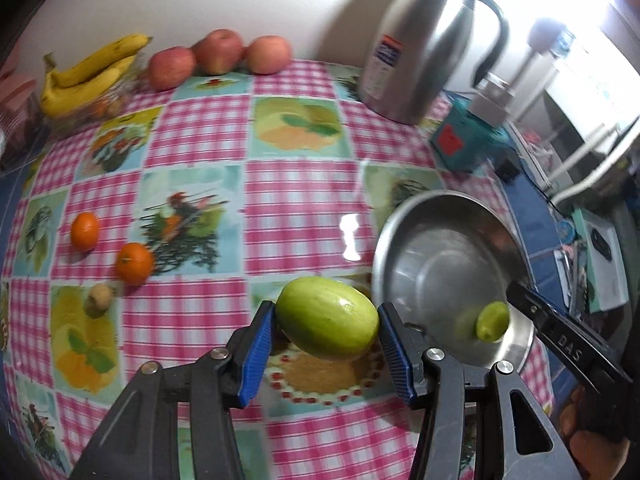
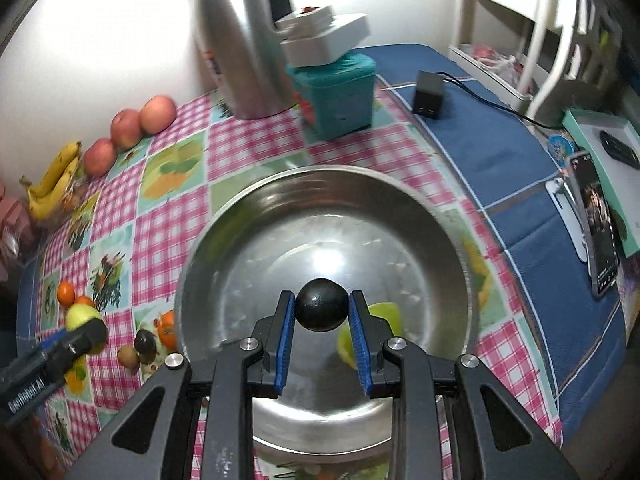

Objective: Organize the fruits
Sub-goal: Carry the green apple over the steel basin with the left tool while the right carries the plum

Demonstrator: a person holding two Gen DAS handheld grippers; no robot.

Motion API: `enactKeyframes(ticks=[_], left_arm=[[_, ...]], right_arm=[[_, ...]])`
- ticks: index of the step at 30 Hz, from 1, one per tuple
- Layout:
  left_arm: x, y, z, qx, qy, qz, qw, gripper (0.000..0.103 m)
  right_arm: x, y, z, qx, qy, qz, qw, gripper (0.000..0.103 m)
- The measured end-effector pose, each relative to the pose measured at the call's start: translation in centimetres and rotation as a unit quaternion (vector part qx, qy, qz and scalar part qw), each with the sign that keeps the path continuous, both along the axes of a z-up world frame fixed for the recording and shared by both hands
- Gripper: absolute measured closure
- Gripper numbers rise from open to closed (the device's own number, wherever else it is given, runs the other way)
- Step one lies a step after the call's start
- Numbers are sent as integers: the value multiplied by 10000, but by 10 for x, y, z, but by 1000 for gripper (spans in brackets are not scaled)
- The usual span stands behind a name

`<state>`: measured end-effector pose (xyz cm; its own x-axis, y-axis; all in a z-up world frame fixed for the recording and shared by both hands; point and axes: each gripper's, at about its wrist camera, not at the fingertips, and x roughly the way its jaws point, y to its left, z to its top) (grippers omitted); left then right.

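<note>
My left gripper (image 1: pixel 326 311) is shut on a pale green oval fruit (image 1: pixel 326 326) and holds it above the checked tablecloth, just left of the steel bowl (image 1: pixel 424 248). A small green fruit (image 1: pixel 493 320) lies in that bowl. My right gripper (image 2: pixel 322 299) is shut on a dark round fruit (image 2: pixel 322 308) over the inside of the bowl (image 2: pixel 320 208). Its right finger partly hides the green fruit in the bowl (image 2: pixel 386 314). Two oranges (image 1: pixel 85 231) (image 1: pixel 135 263) and a small brown fruit (image 1: pixel 97 300) lie on the cloth to the left.
Bananas (image 1: pixel 88 72) and three apples (image 1: pixel 219 51) line the far wall. A steel jug (image 1: pixel 424 40) and a teal box (image 1: pixel 464 140) stand behind the bowl. An orange (image 2: pixel 168 328), a dark fruit (image 2: pixel 145 344) and a kiwi (image 2: pixel 128 356) lie left of the bowl. A phone (image 2: pixel 596 236) rests at the right.
</note>
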<state>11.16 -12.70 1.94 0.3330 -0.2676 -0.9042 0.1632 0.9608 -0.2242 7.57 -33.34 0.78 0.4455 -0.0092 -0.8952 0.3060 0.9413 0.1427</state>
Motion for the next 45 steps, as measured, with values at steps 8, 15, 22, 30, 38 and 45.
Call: enactKeyframes(ticks=[8,15,22,30,38,45], left_arm=[[-7,-50,-6,38,-238,-523,9983,48],[-8,-72,-10,137,-561,-806,9951,48],[-4,-87,-25,134,-616,-950,9935,48],[1,-93,-39,175,-572,-951,9937,48],[5,-90,-42,153,-589,-914,9940,48],[4,-89,-44,151,-555,-907,9942,48]], right_arm=[[-5,-19,-3,2,-31,-246,9997,75],[-8,-30,-6,77,-117,-351,9993,75],[-2,-34,-17,74,-328,-293,9990,75],[3,-37,-26,105,-497,-297,9983,75],[7,-36,-35,136,-411,-254,9987,75],[9,-34,-38,117,-315,-222,9992,74]])
